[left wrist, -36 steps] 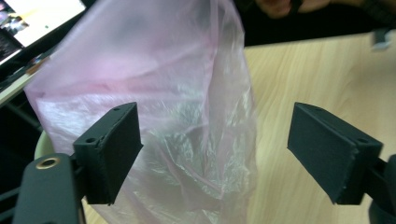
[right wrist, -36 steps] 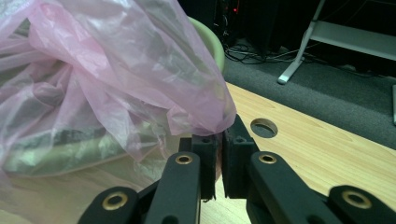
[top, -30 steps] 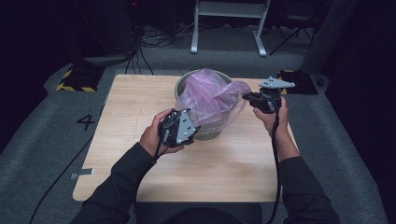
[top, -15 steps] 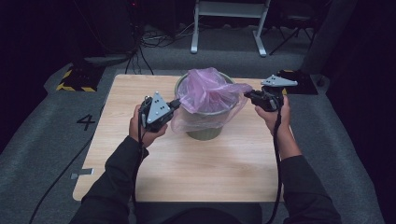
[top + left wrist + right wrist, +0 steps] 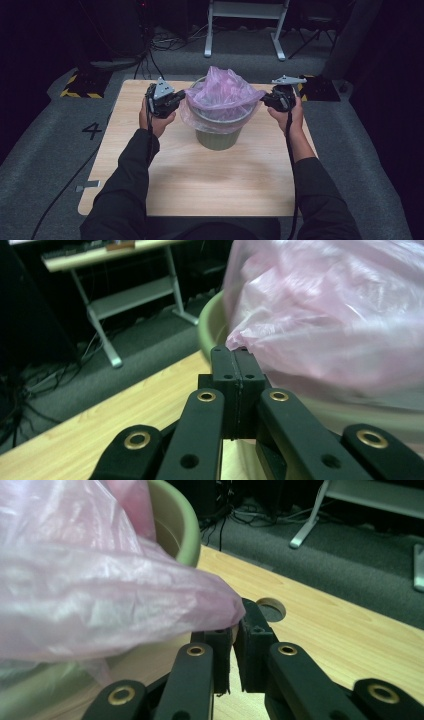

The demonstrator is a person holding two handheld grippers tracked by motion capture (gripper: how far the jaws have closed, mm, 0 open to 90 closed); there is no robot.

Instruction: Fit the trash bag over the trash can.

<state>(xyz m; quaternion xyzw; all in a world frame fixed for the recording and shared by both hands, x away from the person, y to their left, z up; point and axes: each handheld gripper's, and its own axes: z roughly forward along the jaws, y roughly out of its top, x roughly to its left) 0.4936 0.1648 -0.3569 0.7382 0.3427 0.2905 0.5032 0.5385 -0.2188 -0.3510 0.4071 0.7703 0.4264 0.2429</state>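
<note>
We see a pink plastic bag (image 5: 220,95) draped in a green bin (image 5: 220,135) at the middle of the wooden table (image 5: 200,185). Our left gripper (image 5: 181,96) has swung from the near side of the bin to its left edge, and its jaws have just clamped shut on the bag's rim. Our right gripper (image 5: 264,99) pinches the opposite rim. With both edges gripped, we judge the bag ready to stretch over the bin's lip.
</note>
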